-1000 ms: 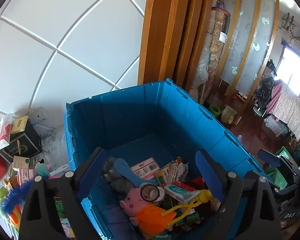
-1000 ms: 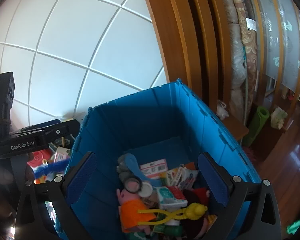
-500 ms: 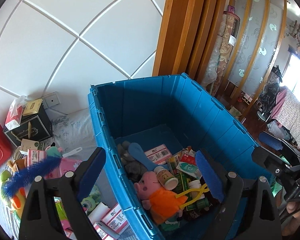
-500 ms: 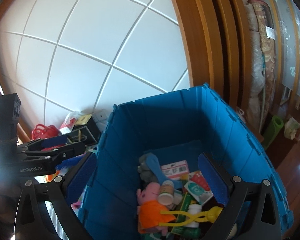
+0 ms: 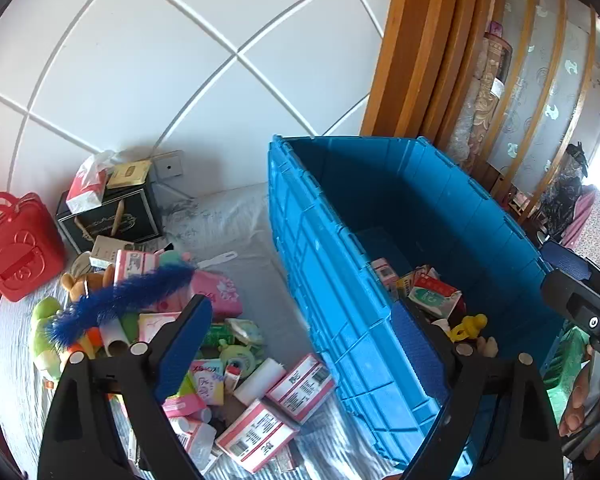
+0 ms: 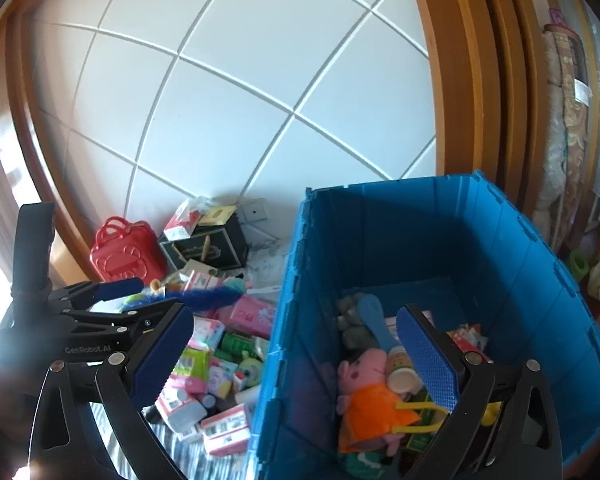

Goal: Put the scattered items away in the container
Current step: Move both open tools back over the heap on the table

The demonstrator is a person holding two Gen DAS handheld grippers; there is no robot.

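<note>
White panelled wall at the back, wooden frame to the right, pale cloth underfoot. Left gripper (image 5: 300,340) is spread wide with nothing between its blue pads, straddling the near left wall of the blue crate (image 5: 324,280). Right gripper (image 6: 296,348) is wide apart too, empty, one finger over the pile, the other over the crate.

Inside the crate: one pink pig doll (image 6: 370,392) in an orange dress lies near the front, one small cup (image 6: 400,372) touching its head, one yellow plastic toy (image 6: 420,412) across its dress, one grey plush (image 6: 350,320) farther back with one blue spoon (image 6: 374,316) on it, and a green-and-white packet (image 5: 434,298) among cartons on the right side.

Left of the crate, the scattered pile sits on the cloth: one fuzzy blue stick (image 5: 120,300) across the top, two pink-and-white boxes (image 5: 278,412) near the front, one pink pack (image 5: 216,292), one green tape roll (image 5: 236,358), one white roll (image 5: 260,376). Farther back, one red plastic case (image 5: 16,248) and one black box (image 5: 112,216) with a tissue pack on it against the wall.
</note>
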